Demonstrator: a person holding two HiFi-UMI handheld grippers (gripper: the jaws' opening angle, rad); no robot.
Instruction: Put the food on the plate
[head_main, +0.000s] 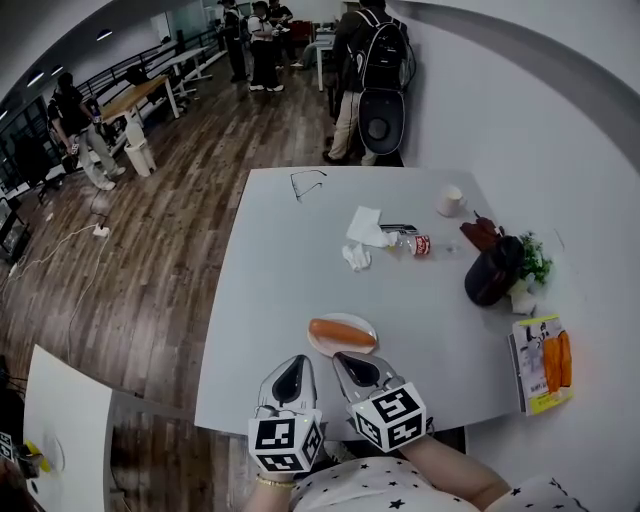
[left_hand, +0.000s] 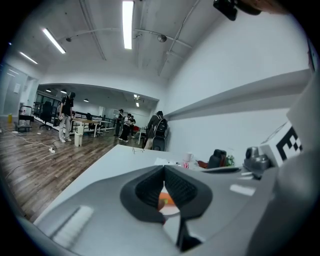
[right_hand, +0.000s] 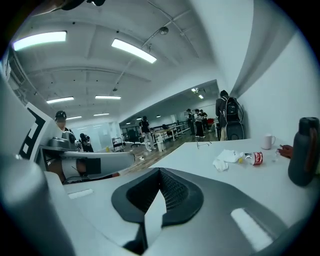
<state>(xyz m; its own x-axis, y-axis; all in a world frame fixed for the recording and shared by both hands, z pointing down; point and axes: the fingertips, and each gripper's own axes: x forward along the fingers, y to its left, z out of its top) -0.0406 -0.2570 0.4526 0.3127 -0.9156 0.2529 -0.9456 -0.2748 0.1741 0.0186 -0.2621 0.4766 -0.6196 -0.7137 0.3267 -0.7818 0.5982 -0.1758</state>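
Note:
An orange-red sausage (head_main: 342, 332) lies on a small white plate (head_main: 318, 346) near the front edge of the white table (head_main: 280, 280). My left gripper (head_main: 296, 363) hovers just in front of the plate's left side, jaws together and empty. My right gripper (head_main: 346, 359) is beside it, tips close to the plate's front rim, also shut with nothing in it. In the left gripper view the shut gripper (left_hand: 163, 168) frames a sliver of the sausage (left_hand: 166, 201) on the plate (left_hand: 171, 211). The right gripper view shows its gripper (right_hand: 160, 171) closed on nothing.
At the table's right stand a black bottle (head_main: 492, 272), a small plant (head_main: 533, 260) and a printed food pack (head_main: 543, 363). Farther back are a white cup (head_main: 450, 201), crumpled tissues (head_main: 365, 228), a small red-labelled bottle (head_main: 420, 245) and glasses (head_main: 308, 182). People stand beyond the table.

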